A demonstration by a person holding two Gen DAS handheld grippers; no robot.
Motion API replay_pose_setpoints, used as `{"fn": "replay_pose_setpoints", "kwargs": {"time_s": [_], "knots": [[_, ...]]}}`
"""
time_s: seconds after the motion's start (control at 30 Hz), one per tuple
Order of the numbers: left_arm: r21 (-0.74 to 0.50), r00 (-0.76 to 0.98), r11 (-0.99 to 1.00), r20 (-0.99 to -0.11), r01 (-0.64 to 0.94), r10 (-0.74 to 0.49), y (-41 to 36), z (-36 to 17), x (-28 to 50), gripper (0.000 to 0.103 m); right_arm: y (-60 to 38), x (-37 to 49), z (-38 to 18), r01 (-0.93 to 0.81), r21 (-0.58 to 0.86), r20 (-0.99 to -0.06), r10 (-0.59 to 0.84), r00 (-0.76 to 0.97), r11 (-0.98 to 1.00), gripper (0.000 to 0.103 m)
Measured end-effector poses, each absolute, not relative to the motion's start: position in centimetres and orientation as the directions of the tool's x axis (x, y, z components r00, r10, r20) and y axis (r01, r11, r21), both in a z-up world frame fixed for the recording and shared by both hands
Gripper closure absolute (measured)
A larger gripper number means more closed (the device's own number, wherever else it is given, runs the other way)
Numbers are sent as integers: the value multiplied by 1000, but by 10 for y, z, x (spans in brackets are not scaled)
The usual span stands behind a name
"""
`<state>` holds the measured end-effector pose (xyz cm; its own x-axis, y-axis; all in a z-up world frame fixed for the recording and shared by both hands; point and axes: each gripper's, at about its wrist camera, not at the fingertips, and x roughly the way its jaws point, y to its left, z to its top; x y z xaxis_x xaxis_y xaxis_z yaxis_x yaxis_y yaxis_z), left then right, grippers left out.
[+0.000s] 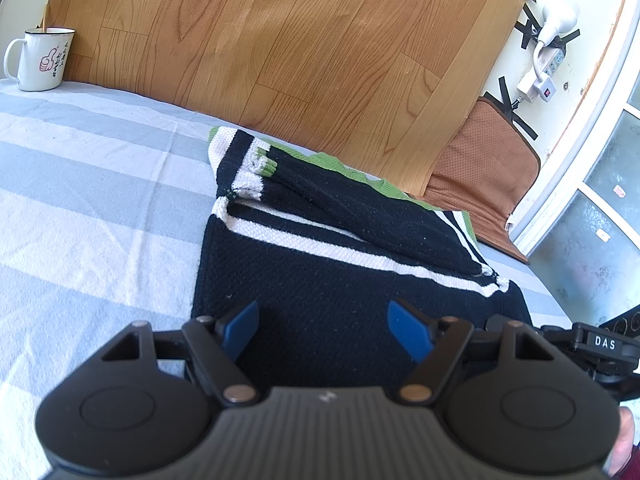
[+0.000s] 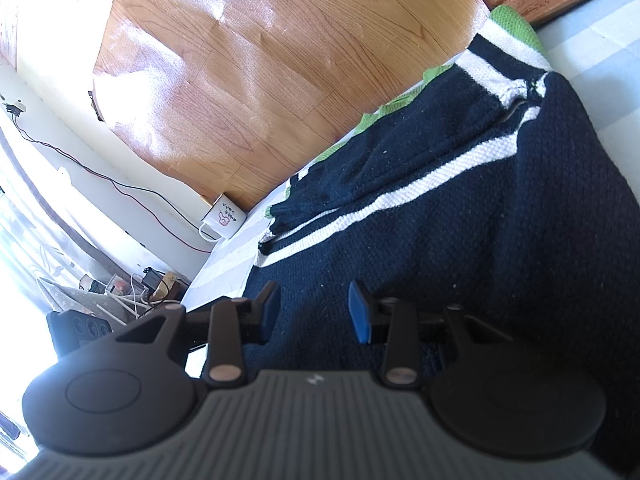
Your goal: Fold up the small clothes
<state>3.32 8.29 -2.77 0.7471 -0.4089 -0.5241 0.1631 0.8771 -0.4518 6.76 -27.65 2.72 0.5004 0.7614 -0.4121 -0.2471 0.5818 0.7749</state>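
Observation:
A black knitted sweater (image 1: 320,280) with white stripes and green trim lies flat on the blue-and-white striped sheet (image 1: 80,200). One sleeve (image 1: 360,204) is folded slantwise across its body, with the cuff (image 1: 262,164) at the upper left. My left gripper (image 1: 323,308) hovers over the near edge of the sweater, its blue pads wide apart with nothing between them. In the right wrist view the same sweater (image 2: 480,220) fills the right half. My right gripper (image 2: 314,288) stands over its near left corner, jaws partly apart and nothing pinched.
A white enamel mug (image 1: 38,60) stands at the sheet's far corner, by a wood-pattern wall panel (image 1: 280,40). A brown cushion (image 1: 480,180) leans beyond the sweater. A power strip (image 1: 548,68) is taped to the wall. Cables and clutter (image 2: 120,288) lie past the bed's edge.

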Motion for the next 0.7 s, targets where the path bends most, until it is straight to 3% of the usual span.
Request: {"fn": "replay_pose_setpoints", "kwargs": {"time_s": [0.7], "knots": [[-446, 747, 880, -526, 166, -407, 84, -27, 33, 29, -276, 71, 27, -255, 761, -424, 755, 499, 596, 62]]}}
